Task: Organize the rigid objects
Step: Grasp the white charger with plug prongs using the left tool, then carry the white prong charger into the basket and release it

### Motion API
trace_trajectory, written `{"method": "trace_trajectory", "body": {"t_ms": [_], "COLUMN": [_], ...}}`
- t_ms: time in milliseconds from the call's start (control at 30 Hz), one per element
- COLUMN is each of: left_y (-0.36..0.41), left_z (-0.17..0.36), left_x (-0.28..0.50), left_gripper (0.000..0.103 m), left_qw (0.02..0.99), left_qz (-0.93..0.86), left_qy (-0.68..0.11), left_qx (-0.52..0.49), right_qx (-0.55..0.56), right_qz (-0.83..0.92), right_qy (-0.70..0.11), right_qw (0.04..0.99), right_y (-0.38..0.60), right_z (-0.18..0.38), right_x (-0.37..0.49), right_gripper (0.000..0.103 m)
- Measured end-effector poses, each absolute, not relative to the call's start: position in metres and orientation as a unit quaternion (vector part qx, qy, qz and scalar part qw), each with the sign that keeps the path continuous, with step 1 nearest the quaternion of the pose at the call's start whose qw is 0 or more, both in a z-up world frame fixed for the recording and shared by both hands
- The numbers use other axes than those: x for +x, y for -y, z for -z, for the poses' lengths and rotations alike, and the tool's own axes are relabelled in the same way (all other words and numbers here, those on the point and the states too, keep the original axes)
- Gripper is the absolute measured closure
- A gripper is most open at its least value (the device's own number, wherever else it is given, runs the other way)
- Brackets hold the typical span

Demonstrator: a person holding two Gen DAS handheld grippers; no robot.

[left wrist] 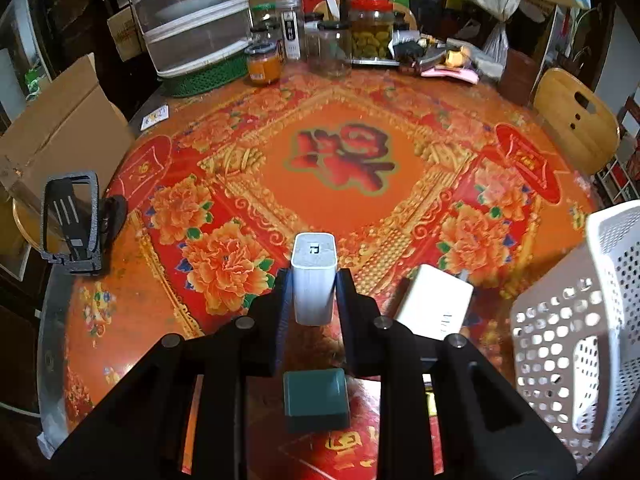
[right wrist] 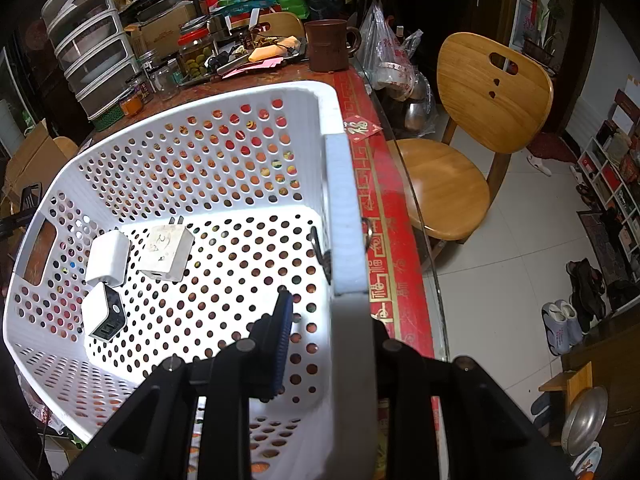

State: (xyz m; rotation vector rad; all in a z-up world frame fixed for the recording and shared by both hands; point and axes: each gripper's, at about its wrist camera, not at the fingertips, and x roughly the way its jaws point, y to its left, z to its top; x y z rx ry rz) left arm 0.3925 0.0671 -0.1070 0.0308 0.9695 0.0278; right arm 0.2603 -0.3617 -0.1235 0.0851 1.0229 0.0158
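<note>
Item: white power bank [left wrist: 313, 276], a rigid rounded block with a small logo on its upper end, held upright and clamped between the pads of the left gripper [left wrist: 313, 294], whose jaws are closed narrowly on its two flat sides at about mid-height. It is judged to be lifted just clear of the red and orange floral tablecloth [left wrist: 340, 160], though contact underneath cannot be confirmed. Handling, as a judgement: dense for its size, stiff, with a smooth casing likely to slip if the squeeze slackens; the broad flat faces are the sound place for a hold, well below the rounded top. Adjacent items: a white plug-in charger [left wrist: 434, 306] lying tilted just to the right on the cloth; a dark green square block [left wrist: 315, 399] nearer the camera, below the jaws. Receptacle: a white perforated plastic basket [right wrist: 348, 216], seen at the right edge of the left wrist view. Its side wall is pinched by the right gripper [right wrist: 320, 344], one finger inside and one outside, jaws closed on the rim. Contents already in the basket: two white chargers [right wrist: 110, 258], one marked with handwriting, and a white charger with a dark port face [right wrist: 104, 316], all light and hard-shelled. Remaining, as judged: the power bank and the two loose items beside it.
</note>
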Motion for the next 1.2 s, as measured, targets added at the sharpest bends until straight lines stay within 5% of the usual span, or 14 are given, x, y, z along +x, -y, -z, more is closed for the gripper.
{"method": "trace_trajectory", "body": {"t_ms": [667, 1200], "left_y": [0.041, 0.190], "left_z": [-0.032, 0.037], "left_x": [0.288, 0.281], "left_gripper": [0.082, 0.083], "left_qw": [0.930, 0.871], "left_qz": [0.096, 0.191], "left_qy": [-0.344, -0.421], "left_qx": [0.085, 0.165], "right_qx": [0.041, 0.038], "right_qz": [-0.008, -0.006], "right_qy": [-0.489, -0.491], "right_qw": [0.871, 0.870], "right_y": [0.361, 0.360], "right_z": [0.124, 0.124], "right_x": [0.260, 0.260], "right_gripper": [0.078, 0.078]}}
